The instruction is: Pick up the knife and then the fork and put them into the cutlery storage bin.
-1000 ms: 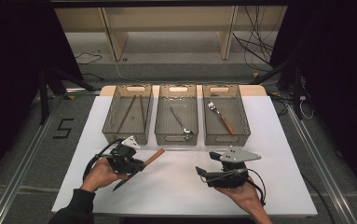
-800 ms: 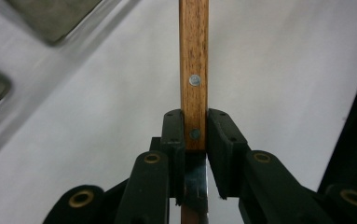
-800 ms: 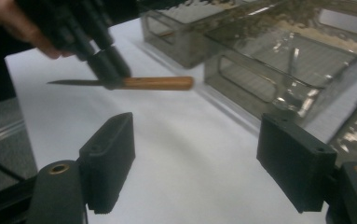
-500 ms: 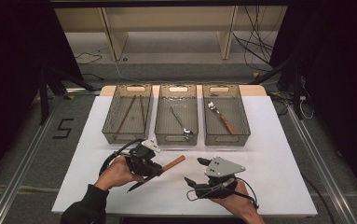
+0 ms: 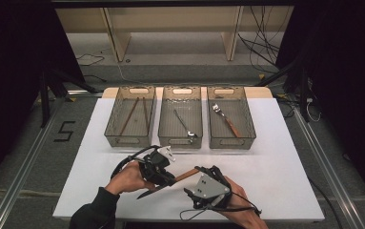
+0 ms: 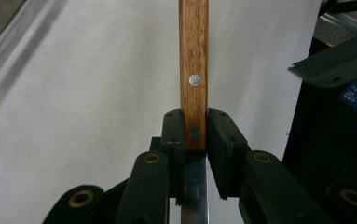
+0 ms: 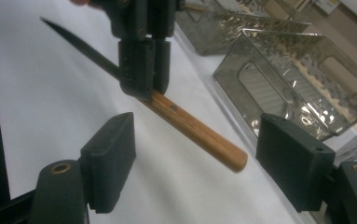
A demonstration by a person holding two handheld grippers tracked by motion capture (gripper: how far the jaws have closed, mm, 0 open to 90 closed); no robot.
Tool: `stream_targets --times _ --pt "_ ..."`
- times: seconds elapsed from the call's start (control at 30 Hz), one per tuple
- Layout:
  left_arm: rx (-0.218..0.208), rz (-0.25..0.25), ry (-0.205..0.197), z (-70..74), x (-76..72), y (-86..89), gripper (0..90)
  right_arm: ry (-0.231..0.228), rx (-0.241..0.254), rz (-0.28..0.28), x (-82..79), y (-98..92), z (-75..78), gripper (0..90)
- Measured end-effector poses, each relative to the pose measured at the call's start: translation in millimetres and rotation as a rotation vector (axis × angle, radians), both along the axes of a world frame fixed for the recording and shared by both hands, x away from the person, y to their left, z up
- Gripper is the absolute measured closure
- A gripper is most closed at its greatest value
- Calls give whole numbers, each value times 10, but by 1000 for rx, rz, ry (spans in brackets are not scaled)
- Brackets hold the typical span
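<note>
Fingers (image 6: 174, 135) of the left gripper (image 5: 163, 172) clamped on a knife (image 5: 168, 182), pinching it right where the wooden handle meets the blade. In the left gripper view the handle runs straight up and away between the two pads, one rivet showing above them, the steel blade passing down below. Fingers (image 7: 108, 163) of the right gripper (image 5: 200, 177) stand wide apart, nothing between the pads pressing; the free end of the handle points into the gap between them without touching either.

Knife is held off the white surface (image 5: 275, 157), near its front edge, tilted: handle end up toward the right gripper, serrated blade tip slanting down and back toward the person's left hand (image 5: 127, 176). Right gripper view shows the serrated edge clearly, and the other gripper coming down from above onto the knife.

Three clear bins sit in a row at the far side of the surface, well apart from the grippers: left bin (image 5: 114, 125) holds chopsticks, middle bin (image 5: 165, 125) a thin metal utensil, right bin (image 5: 247, 125) a wooden-handled fork.
</note>
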State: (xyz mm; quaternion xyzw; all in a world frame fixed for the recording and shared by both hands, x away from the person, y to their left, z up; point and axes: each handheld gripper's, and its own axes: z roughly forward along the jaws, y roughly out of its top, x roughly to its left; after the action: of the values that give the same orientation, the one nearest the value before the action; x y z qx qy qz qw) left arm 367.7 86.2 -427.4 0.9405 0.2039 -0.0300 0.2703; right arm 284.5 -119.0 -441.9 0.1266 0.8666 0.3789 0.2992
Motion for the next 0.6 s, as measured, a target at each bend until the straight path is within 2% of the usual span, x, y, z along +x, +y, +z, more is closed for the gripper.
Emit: stream_targets --times 0.2,0.4,0.5,0.6 --pt "13 -17 -2 59 -69 -56 768 -103 -123 10 -64 90 -105 327" --pt "22 -31 8 69 -108 -98 768 -248 -260 29 -163 205 -219 397" --pt "29 -39 13 61 -116 -109 768 -318 -309 45 -203 253 -273 453" --pt "32 -46 15 67 -131 -123 768 -353 -343 47 -246 286 -315 503"
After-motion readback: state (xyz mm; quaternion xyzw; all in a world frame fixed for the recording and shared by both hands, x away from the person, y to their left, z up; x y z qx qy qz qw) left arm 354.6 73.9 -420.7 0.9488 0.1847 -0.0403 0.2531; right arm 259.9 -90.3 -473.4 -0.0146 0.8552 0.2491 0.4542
